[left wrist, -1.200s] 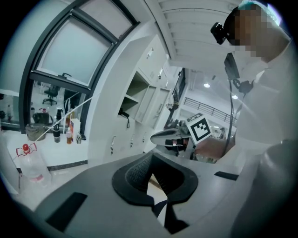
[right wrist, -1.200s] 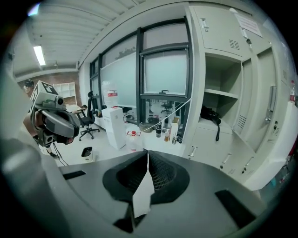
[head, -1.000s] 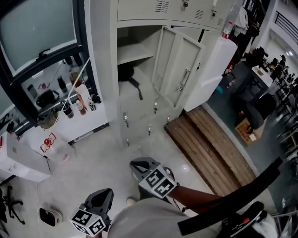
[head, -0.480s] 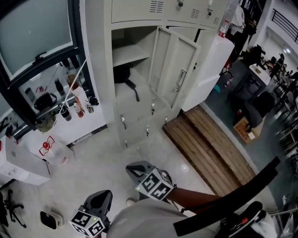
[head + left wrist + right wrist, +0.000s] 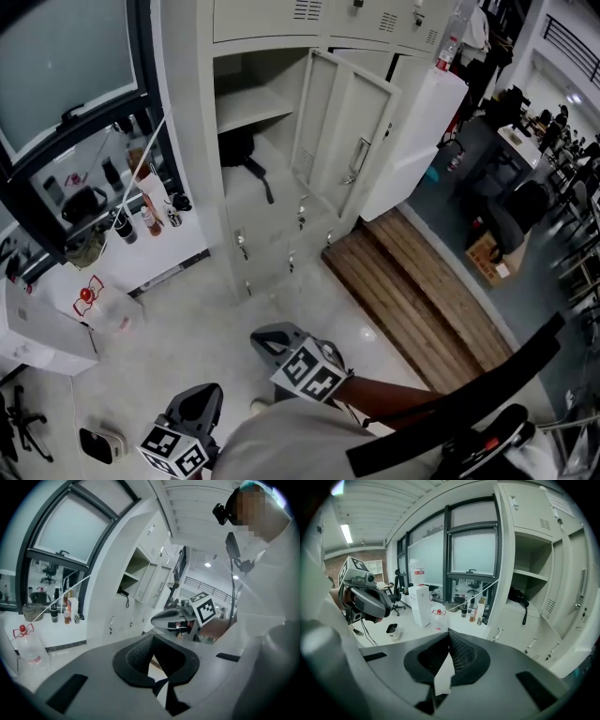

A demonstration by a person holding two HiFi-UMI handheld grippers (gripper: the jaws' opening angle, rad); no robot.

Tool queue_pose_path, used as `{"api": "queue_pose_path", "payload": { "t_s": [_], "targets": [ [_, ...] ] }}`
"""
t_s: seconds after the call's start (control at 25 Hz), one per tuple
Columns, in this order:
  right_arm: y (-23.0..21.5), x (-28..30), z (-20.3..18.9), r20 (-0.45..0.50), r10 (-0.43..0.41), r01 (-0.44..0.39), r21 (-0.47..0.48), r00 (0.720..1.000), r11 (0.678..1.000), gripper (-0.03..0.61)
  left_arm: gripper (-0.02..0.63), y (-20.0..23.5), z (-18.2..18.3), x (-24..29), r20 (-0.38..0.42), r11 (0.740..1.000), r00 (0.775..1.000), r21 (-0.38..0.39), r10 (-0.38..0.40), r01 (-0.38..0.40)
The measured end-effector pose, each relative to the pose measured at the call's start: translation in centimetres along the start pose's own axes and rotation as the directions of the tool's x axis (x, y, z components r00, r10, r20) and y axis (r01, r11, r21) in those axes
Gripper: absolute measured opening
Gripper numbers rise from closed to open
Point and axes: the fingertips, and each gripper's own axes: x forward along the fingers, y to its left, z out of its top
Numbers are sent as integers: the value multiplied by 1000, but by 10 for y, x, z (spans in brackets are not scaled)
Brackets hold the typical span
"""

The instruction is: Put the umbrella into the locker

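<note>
Umbrella (image 5: 239,148) looks to be in already: a dark bundle sits in the open locker (image 5: 267,234), under the shelf, with its strap dangling over the front edge. Your left gripper (image 5: 151,638) and right gripper (image 5: 449,633) are both closed with nothing between the jaws, held low and well apart from the locker. I'd call the main job done. The door (image 5: 342,141) hangs open, so maybe shutting it is what's left.

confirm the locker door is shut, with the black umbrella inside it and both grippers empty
No: the locker door stands open, not shut, as the head view shows. The black umbrella is inside it, and the left gripper and right gripper are both empty.
</note>
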Motion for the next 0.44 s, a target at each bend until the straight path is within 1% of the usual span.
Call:
{"api": "queue_pose_path", "payload": {
  "t_s": [0.2,0.44],
  "targets": [
    [-12,3,-4,-4,3,-3,12,1000,1000,17,11,3,4,11,-4,1000,1000,-5,-2,2],
    [-36,7,-12,-12,-11,12,71,1000,997,17,11,11,10,33,-31,1000,999,-8,-18,18]
  ]
}}
